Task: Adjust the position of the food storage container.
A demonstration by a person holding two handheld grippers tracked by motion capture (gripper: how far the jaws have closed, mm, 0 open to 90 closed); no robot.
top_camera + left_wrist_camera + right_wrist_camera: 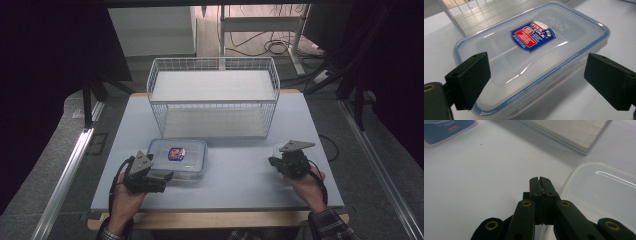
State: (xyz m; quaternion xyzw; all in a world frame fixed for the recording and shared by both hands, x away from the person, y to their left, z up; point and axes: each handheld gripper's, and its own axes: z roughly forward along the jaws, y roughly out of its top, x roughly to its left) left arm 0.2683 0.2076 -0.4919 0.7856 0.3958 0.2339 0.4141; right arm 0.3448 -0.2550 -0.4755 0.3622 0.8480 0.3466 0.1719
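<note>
A clear lidded container (177, 157) with a blue rim and a red-and-blue label lies flat on the desk (240, 180), just in front of the white wire basket (214, 97). The left hand-held gripper (536, 75) has its jaws spread wide at the container's near end, one on each side, not pressing it. The right hand-held gripper (540, 181), jaws pressed together and holding nothing, sits beside a translucent lid (604, 195) well apart to the right.
</note>
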